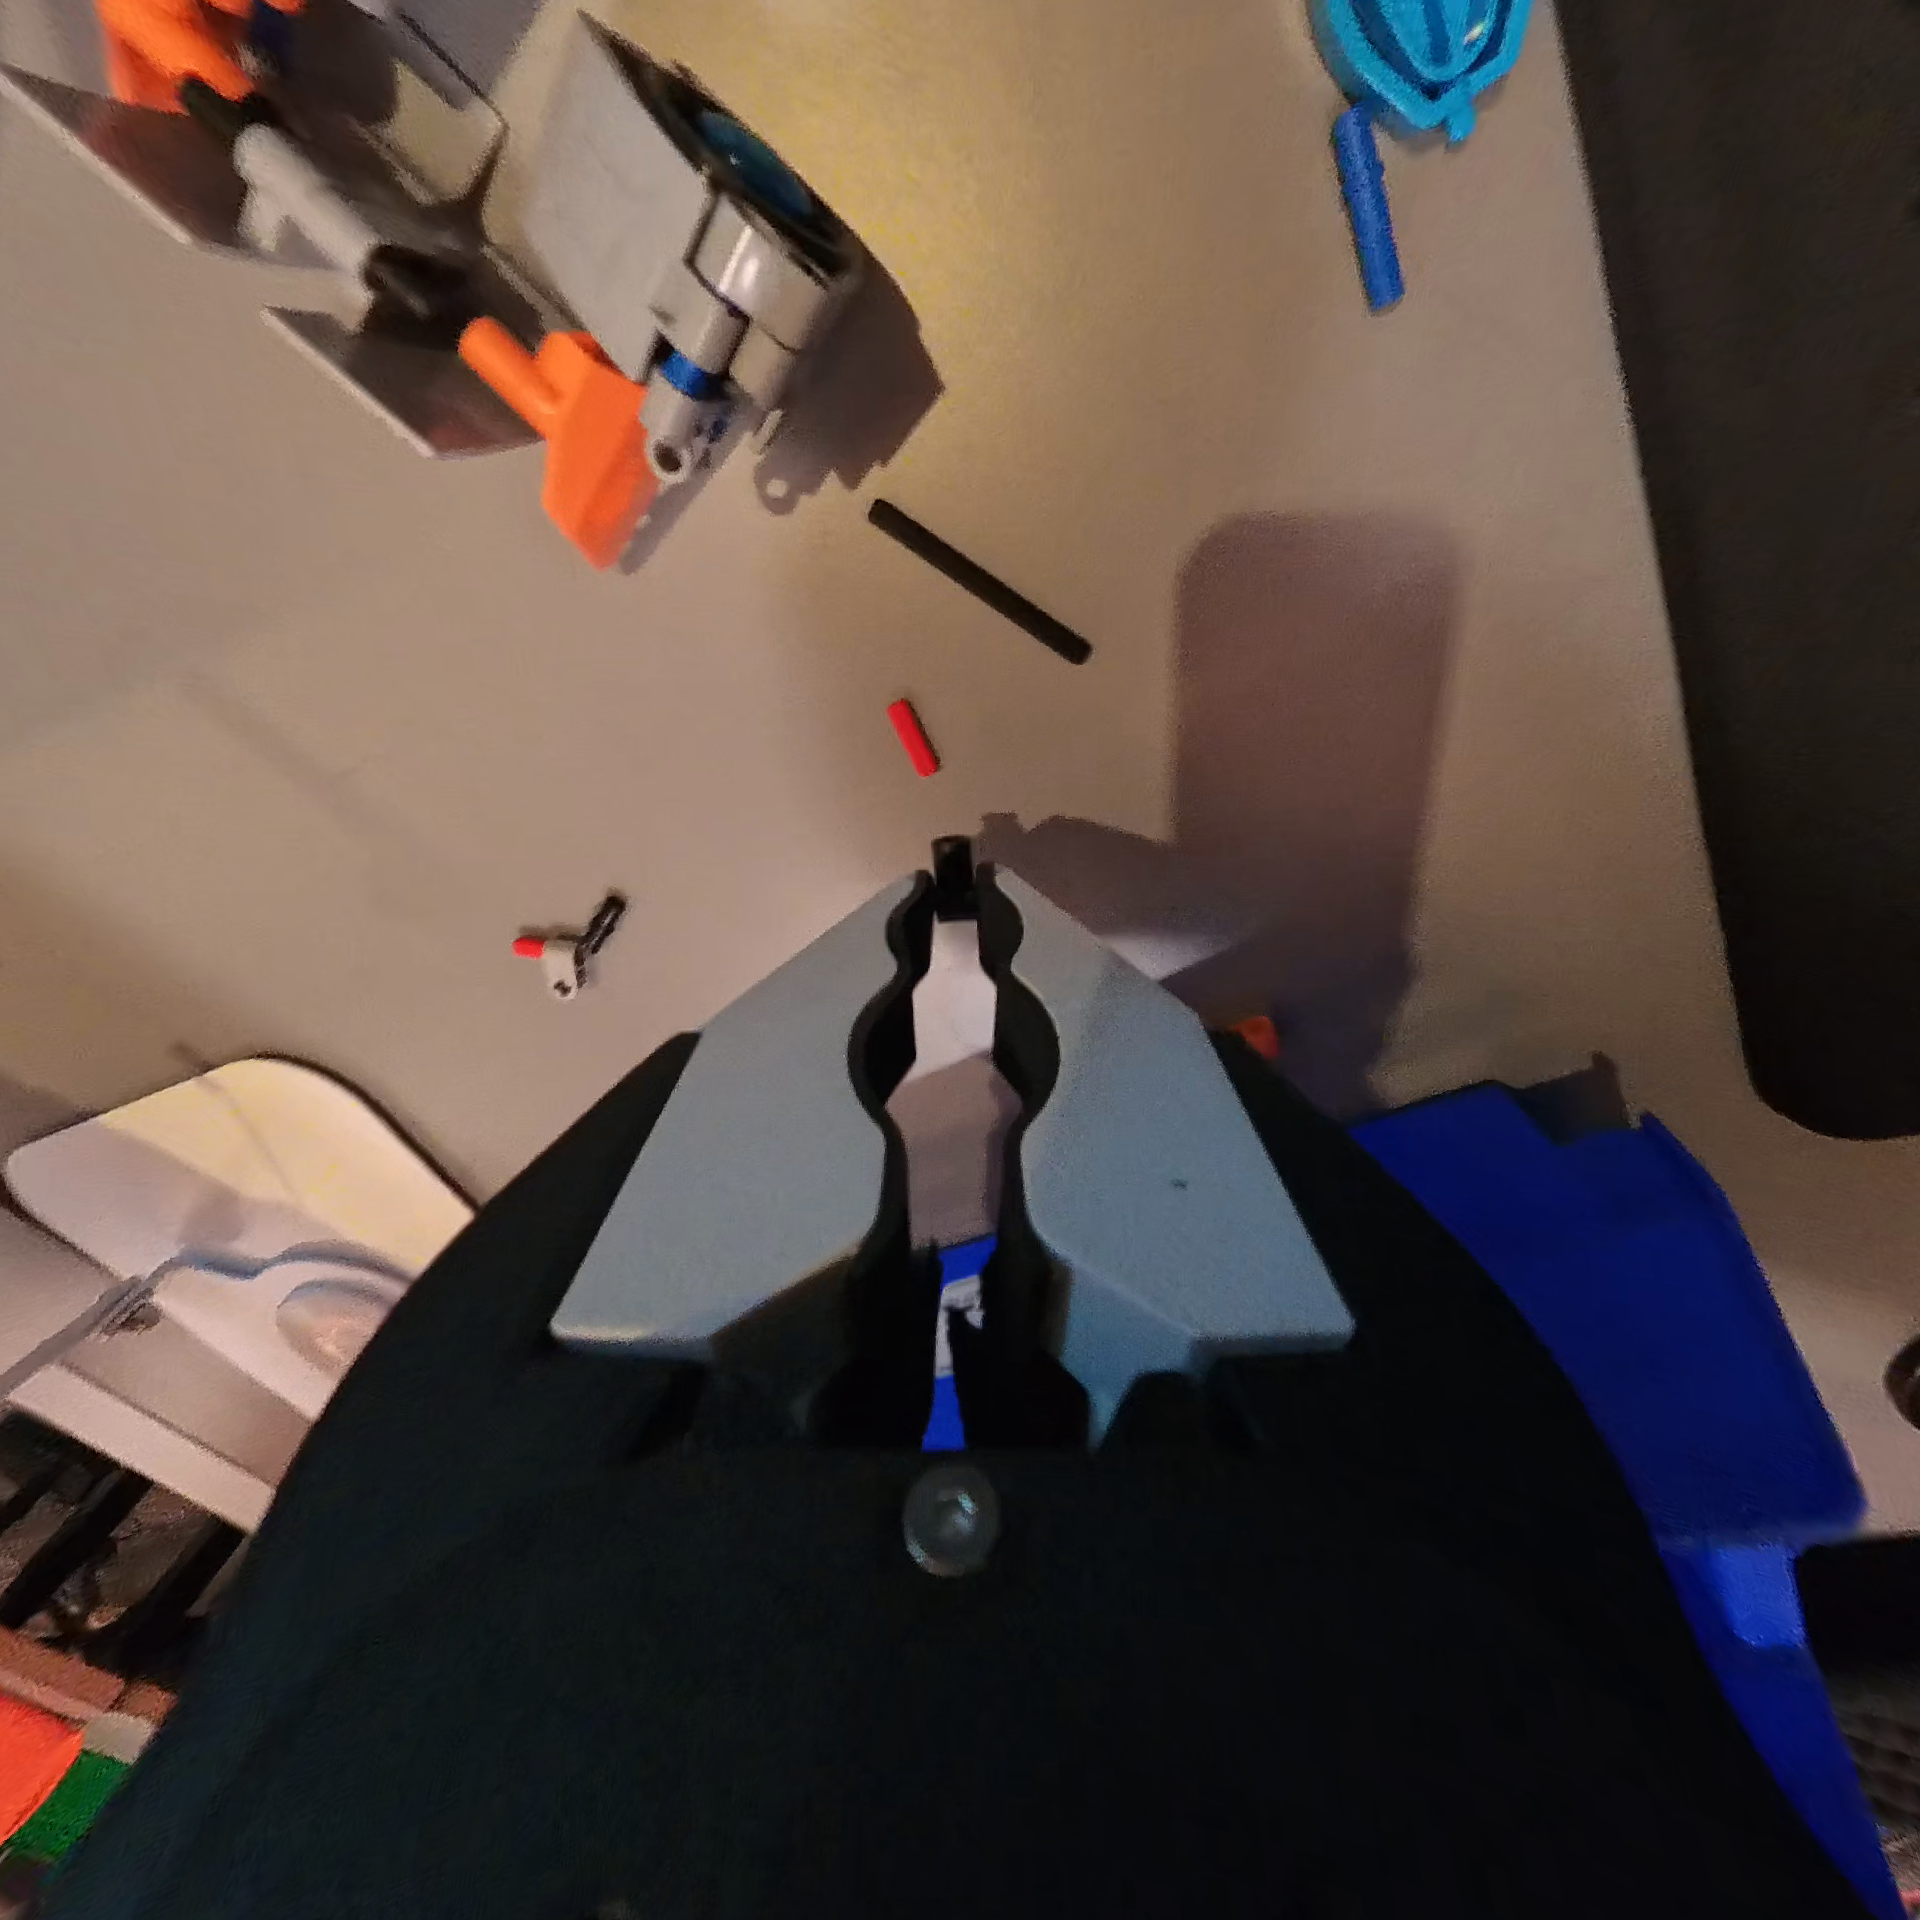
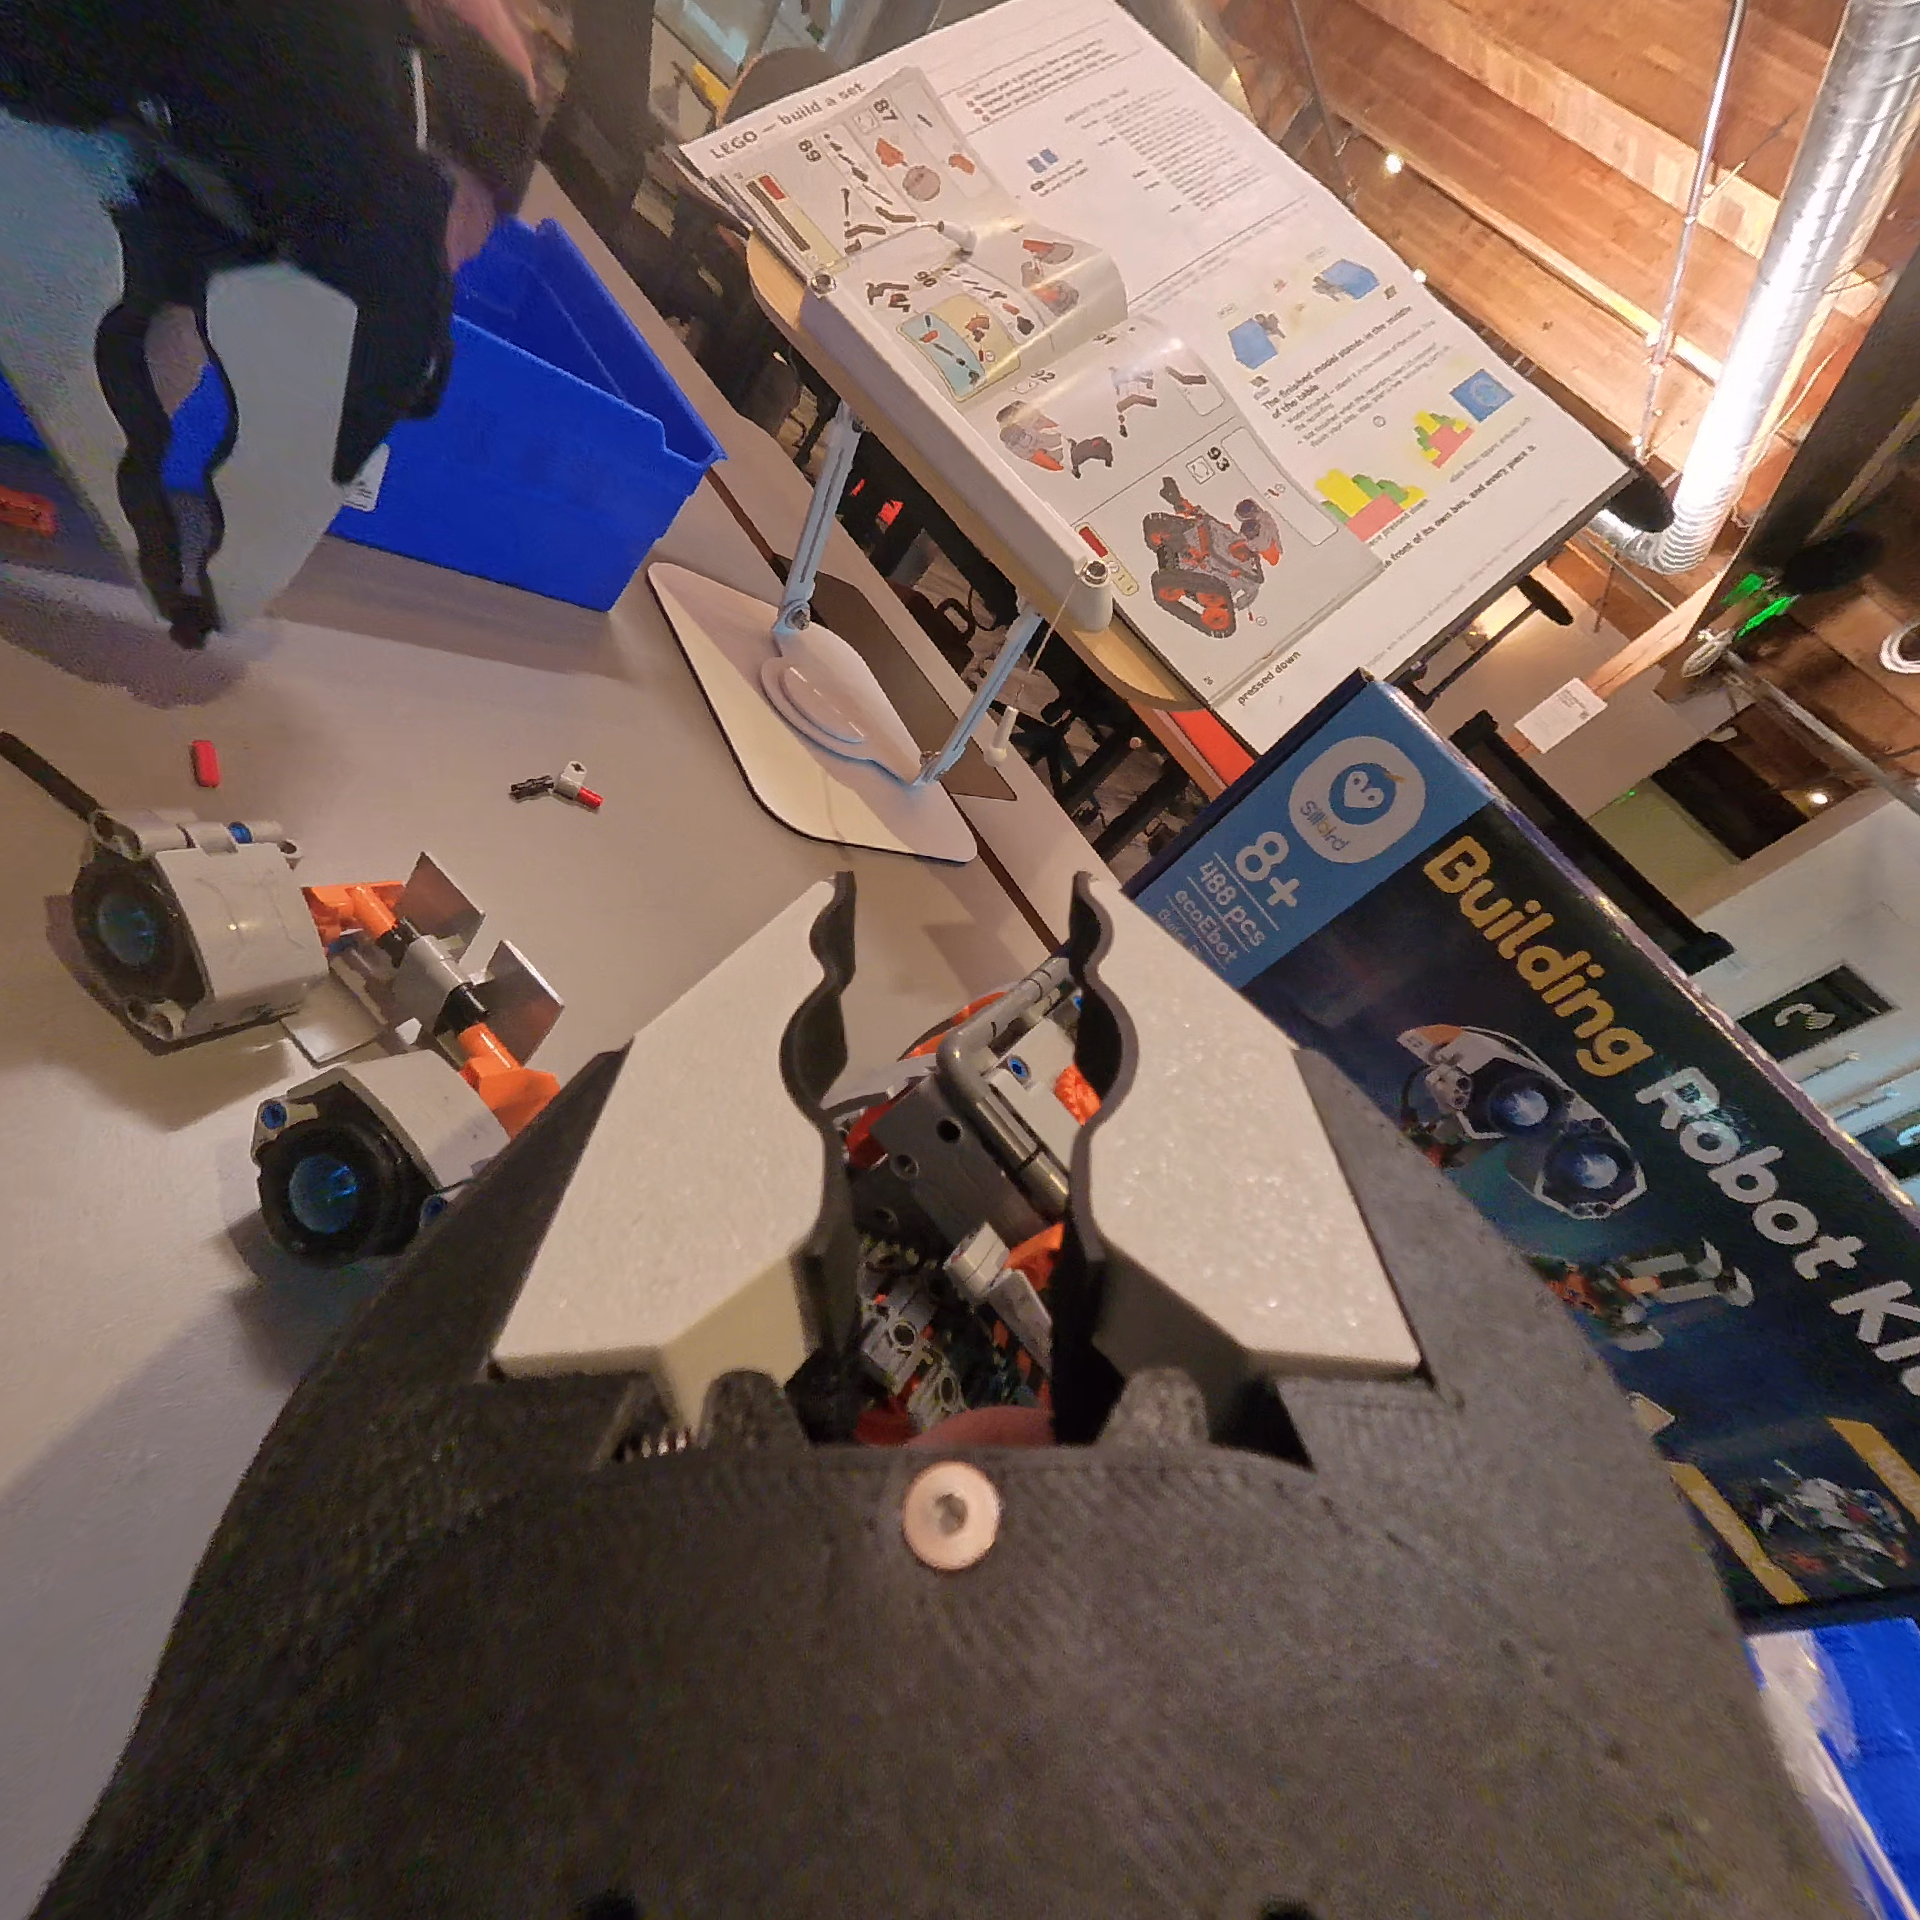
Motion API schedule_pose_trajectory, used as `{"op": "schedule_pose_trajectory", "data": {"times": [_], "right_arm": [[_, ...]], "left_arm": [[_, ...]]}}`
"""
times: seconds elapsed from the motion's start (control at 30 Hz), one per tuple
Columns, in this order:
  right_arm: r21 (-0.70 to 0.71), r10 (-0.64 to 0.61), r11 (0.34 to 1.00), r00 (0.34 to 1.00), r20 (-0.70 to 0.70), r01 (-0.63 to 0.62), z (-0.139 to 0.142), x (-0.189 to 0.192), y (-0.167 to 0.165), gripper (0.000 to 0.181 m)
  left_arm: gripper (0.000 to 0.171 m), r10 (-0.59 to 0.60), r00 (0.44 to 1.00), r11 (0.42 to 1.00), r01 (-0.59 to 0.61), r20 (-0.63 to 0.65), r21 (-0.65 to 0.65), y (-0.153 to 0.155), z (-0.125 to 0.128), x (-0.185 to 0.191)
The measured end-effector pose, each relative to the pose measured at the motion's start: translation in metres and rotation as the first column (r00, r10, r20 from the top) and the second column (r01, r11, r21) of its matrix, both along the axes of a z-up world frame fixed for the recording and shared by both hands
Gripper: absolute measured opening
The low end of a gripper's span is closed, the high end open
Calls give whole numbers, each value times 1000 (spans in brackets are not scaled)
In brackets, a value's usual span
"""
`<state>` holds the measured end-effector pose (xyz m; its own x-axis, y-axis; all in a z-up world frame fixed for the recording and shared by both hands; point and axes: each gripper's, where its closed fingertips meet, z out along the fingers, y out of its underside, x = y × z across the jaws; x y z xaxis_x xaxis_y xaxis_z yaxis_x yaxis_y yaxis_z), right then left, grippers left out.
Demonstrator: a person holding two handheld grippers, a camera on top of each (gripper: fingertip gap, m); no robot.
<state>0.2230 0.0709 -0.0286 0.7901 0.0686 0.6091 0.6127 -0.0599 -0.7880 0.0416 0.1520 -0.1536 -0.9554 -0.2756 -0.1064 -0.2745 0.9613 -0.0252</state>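
My left gripper [image 1: 954, 883] is shut on a small black pin [image 1: 952, 864] at its fingertips, held above the beige table [image 1: 416, 727]. A short red piece [image 1: 913, 738] and a black axle [image 1: 977, 582] lie just ahead of it. It also shows in the right wrist view [image 2: 187, 613], at the upper left. My right gripper [image 2: 961, 899] stands with its jaws wide apart around a grey and orange brick assembly [image 2: 987, 1132] that fills the gap between them. A larger grey and orange model with two round lenses [image 2: 260, 987] lies on the table to its left.
A blue bin [image 2: 540, 447] stands at the table's far side. An instruction booklet [image 2: 1091, 312] rests on a white stand [image 2: 831, 748]. The kit's box [image 2: 1558, 1091] stands at the right. A small grey, red and black piece [image 2: 561, 784] lies loose, and a light blue part [image 1: 1403, 73] sits far off. The gap from one gripper's tips to the other's is roughly 25 cm.
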Motion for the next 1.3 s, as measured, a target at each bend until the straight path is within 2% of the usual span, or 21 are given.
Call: {"op": "schedule_pose_trajectory", "data": {"times": [0.1, 0.2, 0.43, 0.53, 0.57, 0.63, 0.7, 0.8, 0.9, 1.03, 1.13, 1.23, 1.3], "right_arm": [[-8, 13, 1000, 1000, -1, -13, -2, -3, 1, 39], [-12, 15, 1000, 1000, 8, -15, -2, -5, 1, 39], [-20, 4, 1000, 1000, 14, -4, -5, -3, 3, 39], [-28, 7, 1000, 1000, 21, -6, -7, -5, 4, 40], [-31, 8, 999, 1000, 24, -7, -8, -6, 5, 40], [-33, 11, 999, 1000, 29, -10, -8, -7, 5, 39], [-31, 14, 999, 999, 29, -13, -8, -8, 4, 39], [-23, 16, 1000, 1000, 26, -16, -5, -8, 3, 39], [-15, 19, 1000, 1000, 22, -19, -3, -8, 2, 39], [-8, 19, 1000, 1000, 25, -19, 0, -8, 0, 39], [-1, 19, 1000, 1000, 25, -19, 2, -8, -1, 39], [4, 21, 1000, 999, 25, -21, 4, -9, -2, 39], [2, 20, 1000, 999, 27, -20, 3, -9, -2, 39]], "left_arm": [[6, 10, 995, 1000, -10, -102, 1, 1, -17, -11], [6, -2, 989, 1000, 4, -149, 15, 2, -28, -16], [6, -23, 982, 1000, 20, -185, -20, -4, -27, -18], [6, 10, 966, 998, -24, -257, -50, -6, -27, -25], [7, 19, 971, 998, -34, -240, -60, -7, -27, -20], [16, 33, 969, 996, -52, -246, -71, -7, -26, -19], [40, 53, 984, 996, -63, -173, -56, -2, -22, -9], [50, 75, 994, 992, -82, -85, -92, -1, -2, -2], [55, 126, 992, 982, -123, 9, -143, 7, 27, 3], [36, 224, 965, 950, -184, 138, -253, 29, 78, 6], [3, 310, 928, 911, -230, 204, -342, 54, 116, 0], [0, 385, 881, 897, -288, 274, -335, 90, 142, -12], [0, 436, 852, 879, -335, 289, -339, 111, 149, -22]]}}
